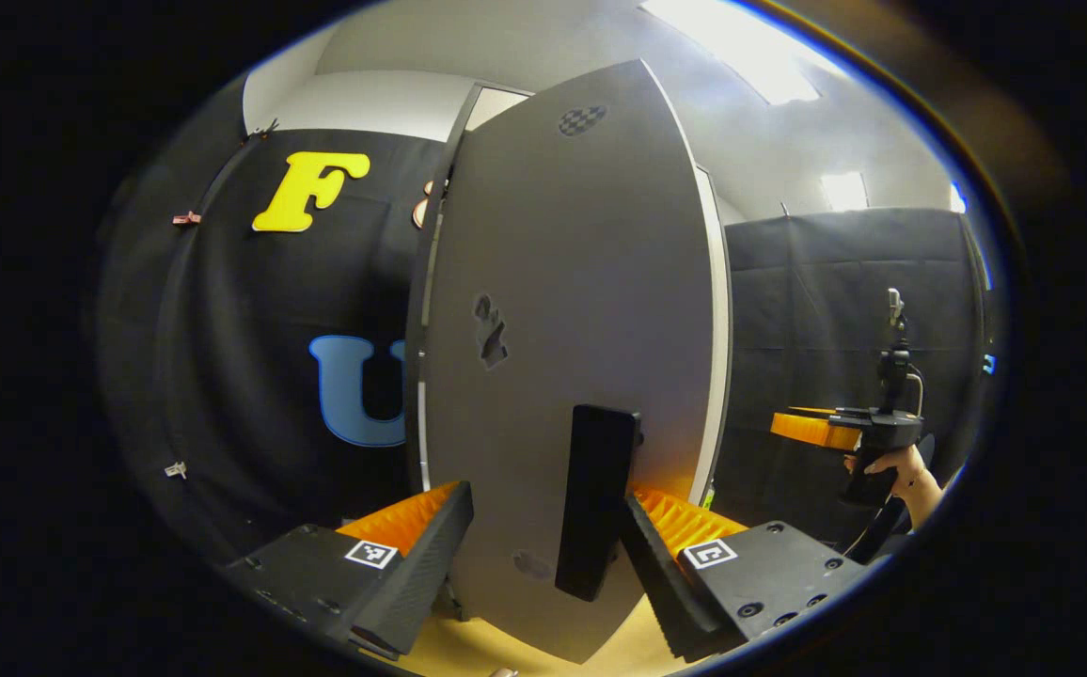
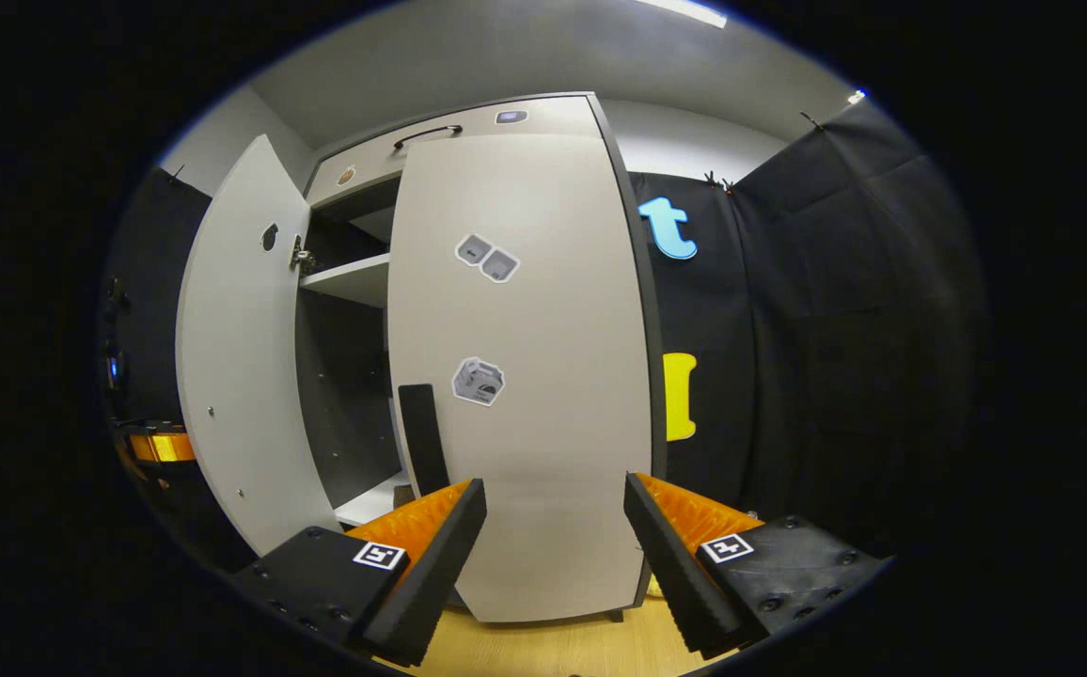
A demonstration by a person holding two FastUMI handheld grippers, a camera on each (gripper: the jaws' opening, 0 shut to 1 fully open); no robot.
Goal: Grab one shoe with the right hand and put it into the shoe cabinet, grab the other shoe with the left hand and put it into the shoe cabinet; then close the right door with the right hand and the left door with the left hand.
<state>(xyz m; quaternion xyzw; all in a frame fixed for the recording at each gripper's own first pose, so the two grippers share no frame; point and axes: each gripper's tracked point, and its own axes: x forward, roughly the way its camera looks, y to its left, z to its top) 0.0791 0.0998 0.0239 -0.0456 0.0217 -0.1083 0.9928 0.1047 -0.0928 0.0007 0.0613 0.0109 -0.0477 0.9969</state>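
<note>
A grey flat left cabinet door [image 2: 238,376] stands swung open, leaving a gap to the dark shelved interior [image 2: 346,376] beside the shut grey right door [image 2: 543,395].

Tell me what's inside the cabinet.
Through the gap between the doors in the right gripper view, the cabinet shows a white shelf, a dark back wall and a pale floor panel. The right door covers the rest; no shoes visible.

right gripper [image 2: 553,555]: fingers spread, empty | right door [image 2: 525,376]: closed, stickers on its face | left door [image 2: 238,376]: swung open | shelf [image 2: 351,279]: visible between doors
</note>
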